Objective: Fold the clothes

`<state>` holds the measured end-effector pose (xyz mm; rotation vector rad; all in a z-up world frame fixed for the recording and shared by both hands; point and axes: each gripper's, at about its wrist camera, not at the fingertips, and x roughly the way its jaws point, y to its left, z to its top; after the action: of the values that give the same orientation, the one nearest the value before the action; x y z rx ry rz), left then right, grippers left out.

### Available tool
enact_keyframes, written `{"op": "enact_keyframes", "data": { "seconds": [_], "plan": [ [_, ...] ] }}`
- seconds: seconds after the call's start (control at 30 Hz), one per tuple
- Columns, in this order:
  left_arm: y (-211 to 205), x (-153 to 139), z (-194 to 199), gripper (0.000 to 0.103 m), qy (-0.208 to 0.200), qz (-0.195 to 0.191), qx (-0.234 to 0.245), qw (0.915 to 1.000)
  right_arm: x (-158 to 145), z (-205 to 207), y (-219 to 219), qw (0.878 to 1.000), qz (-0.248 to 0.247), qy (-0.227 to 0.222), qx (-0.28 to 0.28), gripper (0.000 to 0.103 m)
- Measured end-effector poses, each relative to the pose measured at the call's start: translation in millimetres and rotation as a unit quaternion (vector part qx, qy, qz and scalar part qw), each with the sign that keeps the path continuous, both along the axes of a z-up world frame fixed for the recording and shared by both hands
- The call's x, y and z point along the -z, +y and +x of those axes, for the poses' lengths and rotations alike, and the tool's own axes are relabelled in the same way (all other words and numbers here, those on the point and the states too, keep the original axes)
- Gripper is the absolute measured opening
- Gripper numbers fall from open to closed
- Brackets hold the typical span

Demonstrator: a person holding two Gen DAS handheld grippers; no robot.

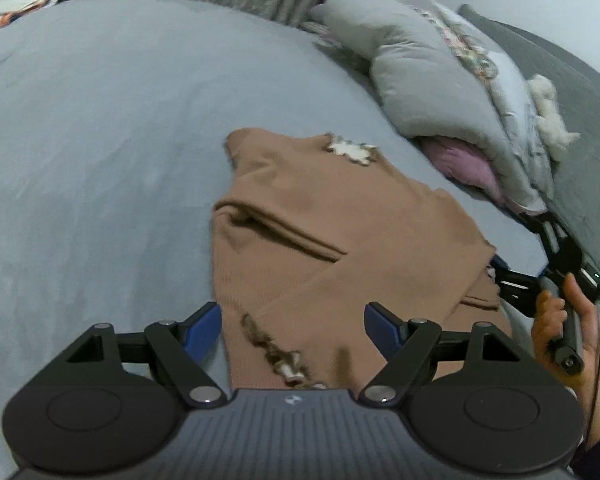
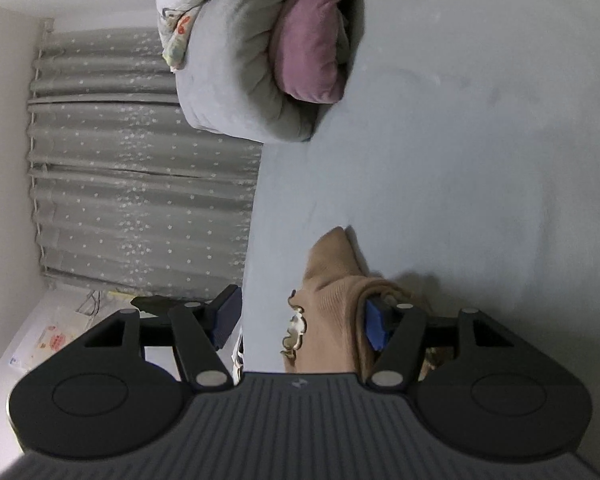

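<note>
We are holding both grippers wide over the tan sweater (image 1: 320,240) lying mid-frame on the grey bed (image 1: 100,140), left gripper (image 1: 293,320) clamping nothing, right gripper (image 2: 298,316) straddling cloth loosely.
</note>
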<state>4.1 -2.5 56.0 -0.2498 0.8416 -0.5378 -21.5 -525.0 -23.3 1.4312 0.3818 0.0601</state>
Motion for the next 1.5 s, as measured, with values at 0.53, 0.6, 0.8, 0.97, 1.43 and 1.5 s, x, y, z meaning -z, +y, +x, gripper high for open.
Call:
{"op": "enact_keyframes", "data": {
  "seconds": [0.53, 0.6, 0.8, 0.97, 1.43, 1.5],
  "plan": [
    [-2, 16, 15, 0.066, -0.042, 0.06, 0.062, 0.9954, -3, -13, -1, 1.0, -0.017, 0.006, -0.009, 0.067],
    [-3, 17, 14, 0.064, -0.044, 0.051, 0.075, 0.9949, -3, -13, -1, 1.0, -0.016, 0.006, -0.009, 0.067],
    [-20, 23, 9, 0.024, -0.063, 0.091, 0.103, 0.9885, 12, -14, -10, 1.0, -0.017, 0.006, -0.008, 0.067],
    [-15, 26, 14, 0.006, -0.058, 0.088, 0.092, 0.9901, 2, -17, -7, 1.0, -0.023, 0.007, -0.01, 0.067],
    [8, 3, 23, 0.0, -0.045, 0.026, 0.048, 0.9975, -3, -18, -7, 1.0, -0.022, 0.006, -0.011, 0.067],
    [13, 1, 25, 0.0, -0.039, 0.005, 0.04, 0.9984, -3, -18, -8, 1.0, -0.02, 0.002, -0.011, 0.067]
  ]
}}
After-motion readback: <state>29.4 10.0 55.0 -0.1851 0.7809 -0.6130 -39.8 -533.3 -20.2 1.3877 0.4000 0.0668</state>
